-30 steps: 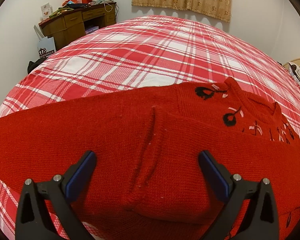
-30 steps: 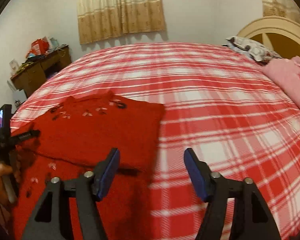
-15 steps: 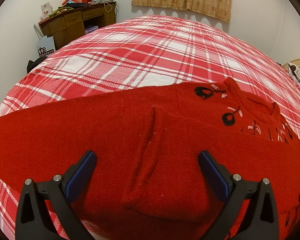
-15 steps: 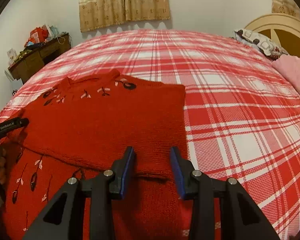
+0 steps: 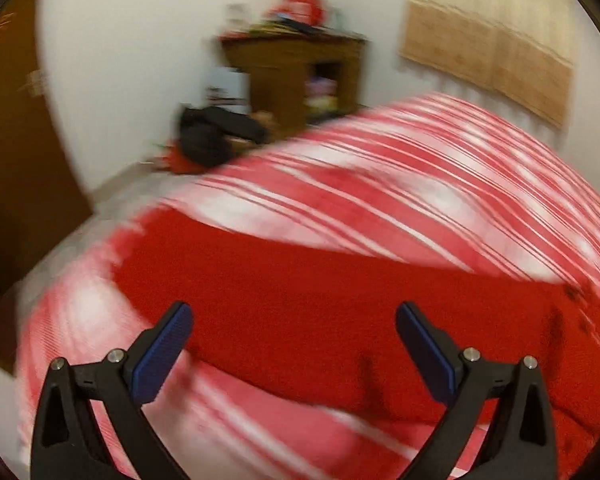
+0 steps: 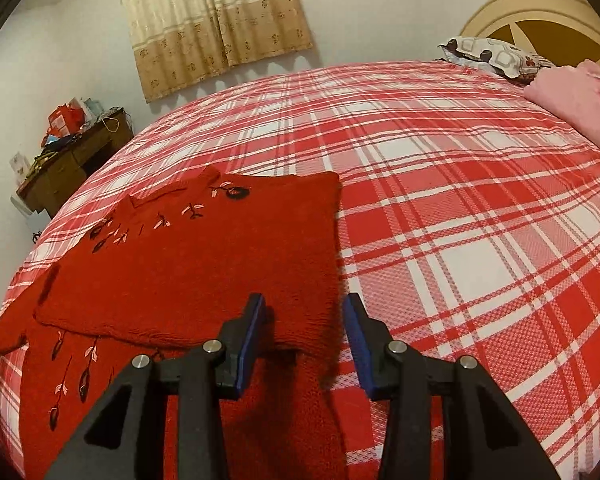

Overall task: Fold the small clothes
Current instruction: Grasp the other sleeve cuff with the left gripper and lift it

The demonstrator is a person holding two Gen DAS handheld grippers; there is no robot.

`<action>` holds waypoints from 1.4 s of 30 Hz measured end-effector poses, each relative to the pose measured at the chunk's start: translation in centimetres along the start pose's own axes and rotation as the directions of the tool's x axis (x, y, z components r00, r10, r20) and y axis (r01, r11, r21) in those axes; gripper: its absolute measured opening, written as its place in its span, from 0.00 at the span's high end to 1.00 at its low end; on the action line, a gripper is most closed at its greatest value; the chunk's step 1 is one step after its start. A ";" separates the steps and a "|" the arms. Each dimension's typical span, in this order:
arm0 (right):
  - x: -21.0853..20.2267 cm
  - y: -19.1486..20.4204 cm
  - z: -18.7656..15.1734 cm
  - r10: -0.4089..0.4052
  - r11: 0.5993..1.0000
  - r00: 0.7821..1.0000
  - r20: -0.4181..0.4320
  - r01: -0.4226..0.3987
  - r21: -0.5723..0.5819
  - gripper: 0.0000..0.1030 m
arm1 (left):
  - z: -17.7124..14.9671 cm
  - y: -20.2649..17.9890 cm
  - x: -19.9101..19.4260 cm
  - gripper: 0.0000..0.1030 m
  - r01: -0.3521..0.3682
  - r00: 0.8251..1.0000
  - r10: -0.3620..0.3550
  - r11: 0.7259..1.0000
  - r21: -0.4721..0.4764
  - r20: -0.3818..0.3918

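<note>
my left gripper (image 5: 294, 344) has its blue ribbed pads far apart and nothing between them; it hangs over the end of a red knitted sweater (image 6: 204, 264), and this view is very blurred. the sweater lies flat on the red and white checked bedspread (image 6: 480, 208), folded, with black and pink embroidered flowers near the collar. my right gripper (image 6: 305, 334) is partly apart around the thick folded corner; its jaws have just been opening a little and i cannot tell if the pads press it.

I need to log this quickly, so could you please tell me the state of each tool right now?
Left tool: open, holding nothing.
Right tool: open, partly closed astride the red sweater's folded edge, not gripping.
</note>
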State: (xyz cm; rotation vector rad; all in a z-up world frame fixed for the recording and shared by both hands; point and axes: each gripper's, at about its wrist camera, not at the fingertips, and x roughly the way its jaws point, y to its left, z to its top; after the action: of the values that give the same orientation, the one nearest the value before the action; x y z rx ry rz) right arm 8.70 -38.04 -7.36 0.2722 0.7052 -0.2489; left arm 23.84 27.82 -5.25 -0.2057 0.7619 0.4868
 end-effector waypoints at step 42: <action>0.5 -0.5 -0.1 -0.012 1.000 0.999 -0.031 0.013 0.019 0.59 | 1.6 -13.4 -4.4 0.78 0.370 0.919 -0.382 0.922 0.116 0.099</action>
State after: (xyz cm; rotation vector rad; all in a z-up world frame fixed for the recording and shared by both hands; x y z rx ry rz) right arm 8.87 -38.59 -7.88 0.2905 0.7355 -0.2642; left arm 28.69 15.14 -0.94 -0.2258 0.6070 0.0943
